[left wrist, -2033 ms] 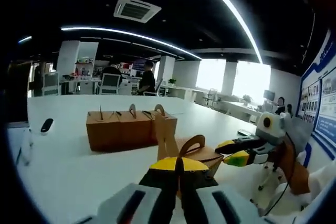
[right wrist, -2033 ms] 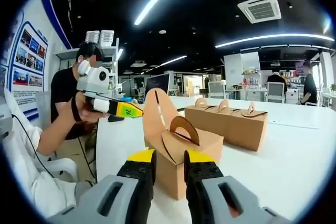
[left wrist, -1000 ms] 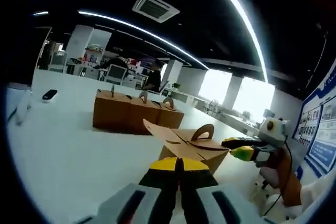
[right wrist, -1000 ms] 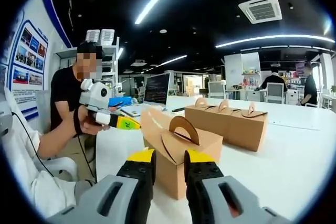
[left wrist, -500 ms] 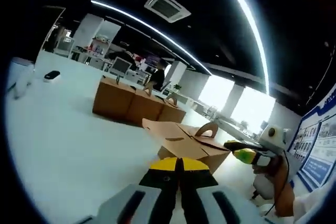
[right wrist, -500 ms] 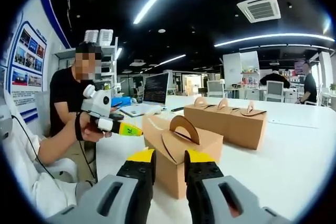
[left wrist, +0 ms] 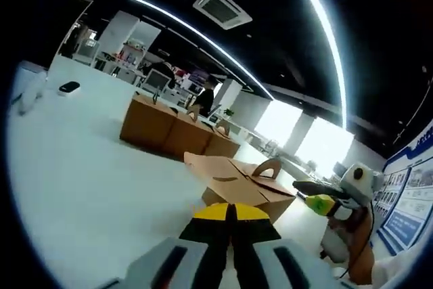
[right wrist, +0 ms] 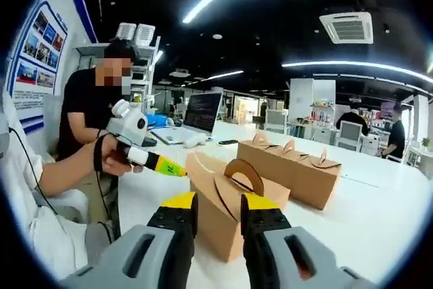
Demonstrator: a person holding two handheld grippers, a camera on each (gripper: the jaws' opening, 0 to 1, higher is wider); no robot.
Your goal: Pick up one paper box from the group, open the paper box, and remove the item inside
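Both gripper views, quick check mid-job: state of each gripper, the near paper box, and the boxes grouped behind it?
Left gripper: shut on one flap of the near paper box, pulling it outward.
Right gripper: open, jaws either side of the box's near corner; contact unclear.
Near paper box: on the table, one top flap folded out, arched handle upright; contents hidden.
Grouped boxes: closed, side by side, handles up.

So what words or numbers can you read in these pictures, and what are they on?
None can be read.
Wall posters: print too small and blurred.
Yellow jaw of the left gripper: dark marks, too blurred to read.
Laptop screen: lines of text, too small.
Paper boxes: no print visible.
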